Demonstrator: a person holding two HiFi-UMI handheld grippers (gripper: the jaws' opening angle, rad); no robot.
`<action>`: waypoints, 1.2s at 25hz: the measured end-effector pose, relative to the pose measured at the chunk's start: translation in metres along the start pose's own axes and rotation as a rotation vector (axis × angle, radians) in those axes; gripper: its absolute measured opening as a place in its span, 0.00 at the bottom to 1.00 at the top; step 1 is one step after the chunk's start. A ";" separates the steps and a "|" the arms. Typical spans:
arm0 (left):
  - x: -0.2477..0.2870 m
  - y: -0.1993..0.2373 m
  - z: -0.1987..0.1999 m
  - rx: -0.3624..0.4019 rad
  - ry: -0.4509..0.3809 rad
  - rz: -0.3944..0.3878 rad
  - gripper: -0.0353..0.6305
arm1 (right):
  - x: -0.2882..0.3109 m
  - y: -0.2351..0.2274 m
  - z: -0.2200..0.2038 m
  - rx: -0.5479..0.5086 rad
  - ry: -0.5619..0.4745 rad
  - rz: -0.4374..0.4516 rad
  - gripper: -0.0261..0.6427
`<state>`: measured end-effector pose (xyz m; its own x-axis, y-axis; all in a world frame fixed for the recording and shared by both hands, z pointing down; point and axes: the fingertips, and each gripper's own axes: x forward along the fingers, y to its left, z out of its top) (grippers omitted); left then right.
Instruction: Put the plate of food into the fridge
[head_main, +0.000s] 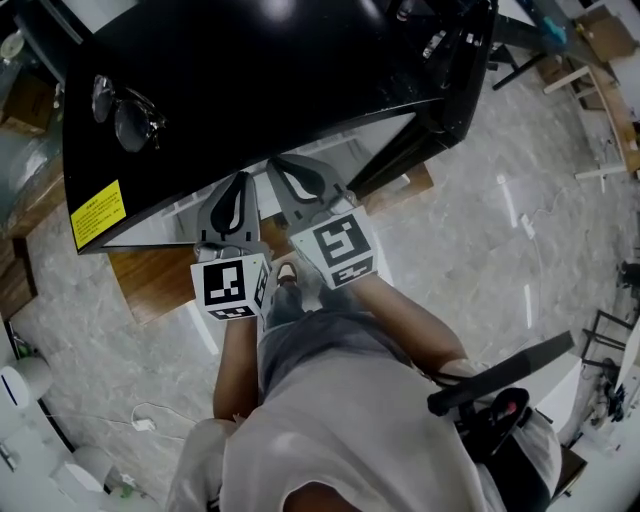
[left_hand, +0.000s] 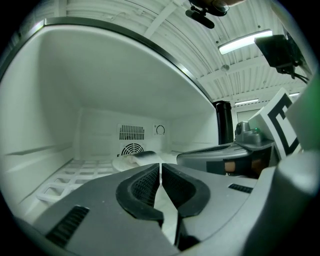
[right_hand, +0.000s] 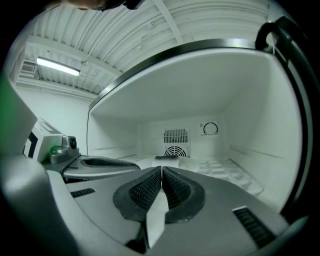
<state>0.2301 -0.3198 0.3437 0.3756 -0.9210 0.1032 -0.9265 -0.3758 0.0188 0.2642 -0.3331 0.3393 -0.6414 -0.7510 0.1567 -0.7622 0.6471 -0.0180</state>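
Note:
A white plate (left_hand: 131, 160) with a pale, grey-topped piece of food on it is inside the open fridge (head_main: 260, 90), just above the white wire shelf (left_hand: 75, 180). Both grippers reach side by side into the opening. My left gripper (left_hand: 160, 172) is shut on the plate's thin near rim, which shows as a white sliver between the pads. My right gripper (right_hand: 161, 175) clamps the same rim further right, with the plate (right_hand: 165, 161) ahead of it. In the head view the fridge's black top hides the fingertips; only the grey bodies and marker cubes (head_main: 230, 285) show.
A pair of glasses (head_main: 125, 112) lies on the fridge's black top, near a yellow label (head_main: 98, 212). The back wall has a fan vent (right_hand: 175, 150) and a dial (right_hand: 210, 129). The black door (head_main: 455, 90) stands open at right. A wooden board (head_main: 150, 280) lies under the fridge.

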 end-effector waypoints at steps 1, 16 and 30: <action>0.000 -0.003 0.001 -0.001 0.000 0.001 0.10 | -0.005 -0.002 0.000 -0.010 -0.002 -0.010 0.07; -0.075 -0.183 -0.059 -0.024 0.002 0.121 0.10 | -0.198 -0.022 -0.087 0.003 0.032 0.043 0.07; -0.359 -0.210 -0.016 -0.039 -0.088 0.062 0.09 | -0.378 0.221 -0.054 0.050 -0.039 -0.065 0.07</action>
<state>0.2895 0.0911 0.3184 0.3167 -0.9484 0.0174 -0.9474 -0.3154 0.0544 0.3429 0.1015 0.3297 -0.5924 -0.7965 0.1208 -0.8053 0.5901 -0.0584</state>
